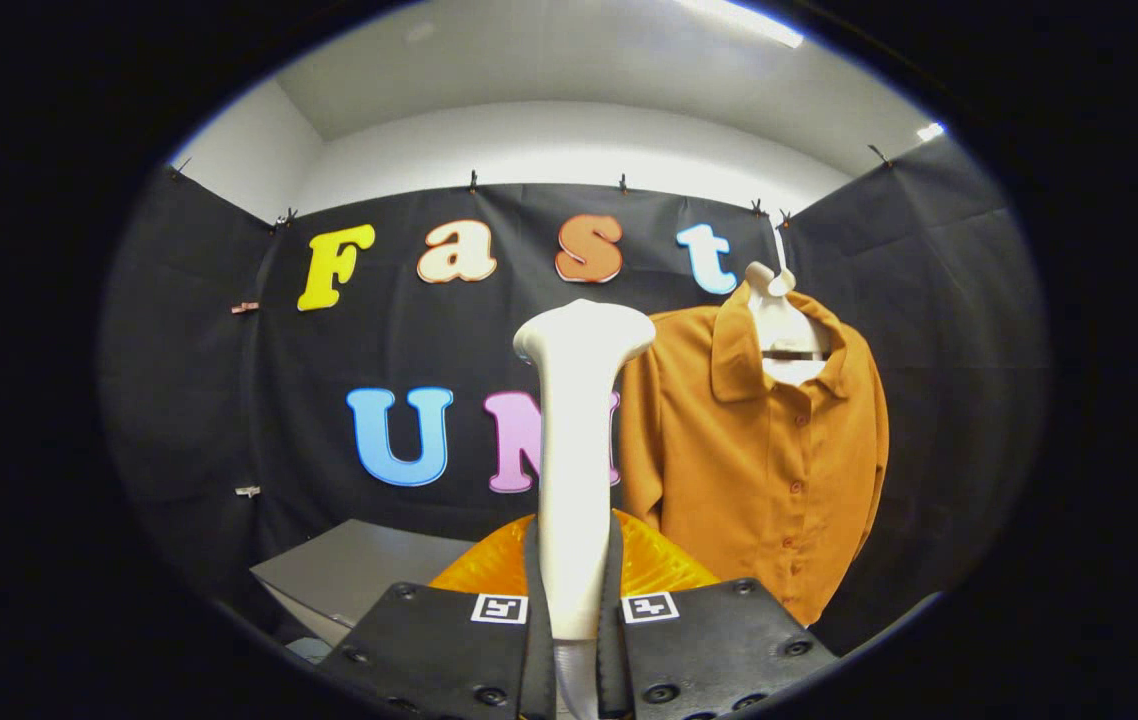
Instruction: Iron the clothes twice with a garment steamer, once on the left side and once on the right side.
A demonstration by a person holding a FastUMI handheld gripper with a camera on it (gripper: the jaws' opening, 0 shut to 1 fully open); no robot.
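- Gripper fingers are closed on both sides of a white steamer, held upright between them.
- Steamer's lower end is hidden between the fingers.
- Orange shirt hangs on a hanger beyond, just right of the steamer head.

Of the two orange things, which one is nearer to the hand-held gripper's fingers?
The translucent orange base, just beyond the fingers holding the steamer; the orange shirt hangs farther back.

Mount: my camera rides the gripper, looking forward along its fingers.
Facing: level toward the booth's back wall.
Nearness: steamer close ahead; shirt farther, right of it.
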